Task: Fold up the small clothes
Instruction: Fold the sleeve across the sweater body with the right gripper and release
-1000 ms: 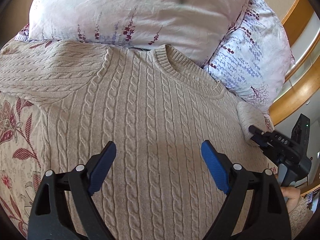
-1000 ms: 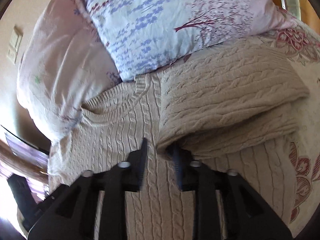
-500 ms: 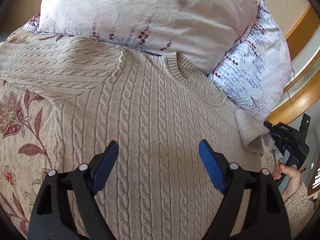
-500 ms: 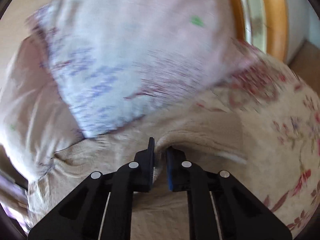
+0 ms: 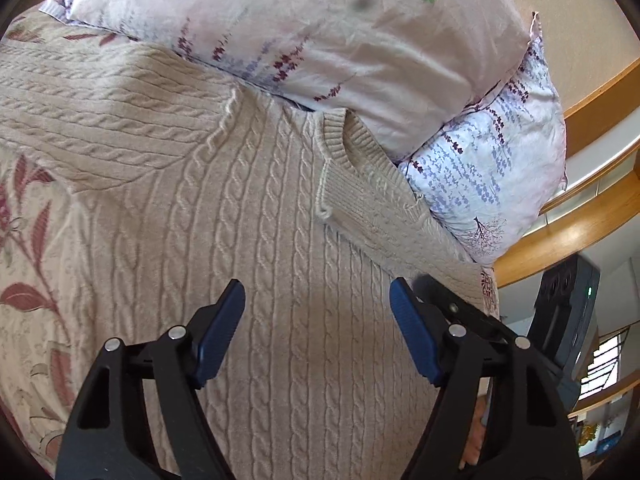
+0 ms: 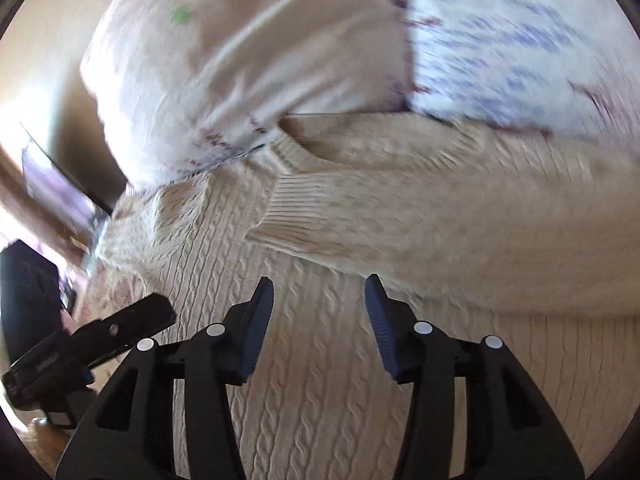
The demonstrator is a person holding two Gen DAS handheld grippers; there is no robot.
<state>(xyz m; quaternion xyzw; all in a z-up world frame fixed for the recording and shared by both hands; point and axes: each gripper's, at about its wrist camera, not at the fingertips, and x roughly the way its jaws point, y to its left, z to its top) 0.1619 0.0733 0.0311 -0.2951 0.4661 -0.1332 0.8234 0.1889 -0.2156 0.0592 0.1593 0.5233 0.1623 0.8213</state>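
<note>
A beige cable-knit sweater lies flat on a floral bedspread, collar toward the pillows. Its right sleeve lies folded across the chest with the ribbed cuff near the collar; it also shows in the right wrist view. The left sleeve stretches out to the left. My left gripper is open and empty above the sweater's body. My right gripper is open and empty just below the folded sleeve. The right gripper's body shows behind my left gripper's right finger.
Two floral pillows lean at the head of the bed behind the collar. A wooden bed rail curves at the right. The floral bedspread shows at the left. The left gripper's body shows at the lower left of the right wrist view.
My right gripper carried the right sleeve across the chest, opened and let it go. My left gripper stayed open over the body and shifted slightly.
</note>
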